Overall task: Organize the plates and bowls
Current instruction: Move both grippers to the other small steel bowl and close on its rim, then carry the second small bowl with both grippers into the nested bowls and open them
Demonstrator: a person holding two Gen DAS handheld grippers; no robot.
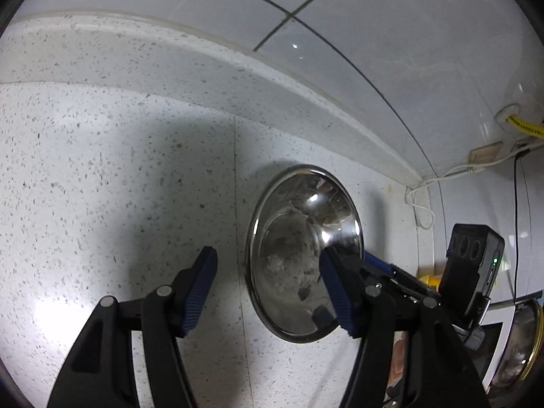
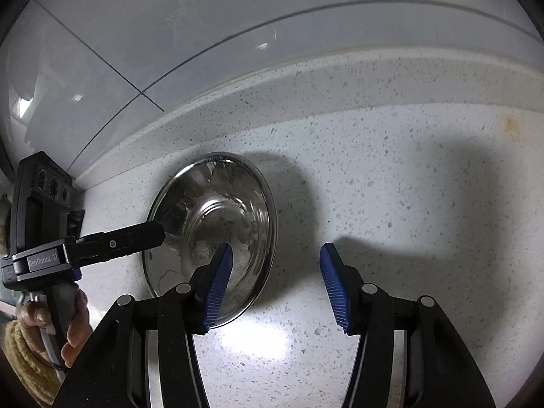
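Note:
A shiny steel bowl (image 1: pixel 302 255) sits on the speckled white counter, near the back ledge. It also shows in the right wrist view (image 2: pixel 210 231). My left gripper (image 1: pixel 268 289) is open and empty, just left of the bowl, with its right finger over the bowl's near rim. My right gripper (image 2: pixel 275 282) is open and empty, to the right of the bowl, with its left finger over the bowl's rim. The left gripper also shows in the right wrist view (image 2: pixel 149 234), reaching over the bowl's left rim. The right gripper's body (image 1: pixel 476 265) shows in the left wrist view.
The counter (image 1: pixel 102 187) has a raised speckled ledge (image 1: pixel 204 74) and a tiled wall behind it. White and black cables (image 1: pixel 452 173) and wall sockets are at the right corner. Another steel bowl (image 1: pixel 523 346) sits at the far right edge.

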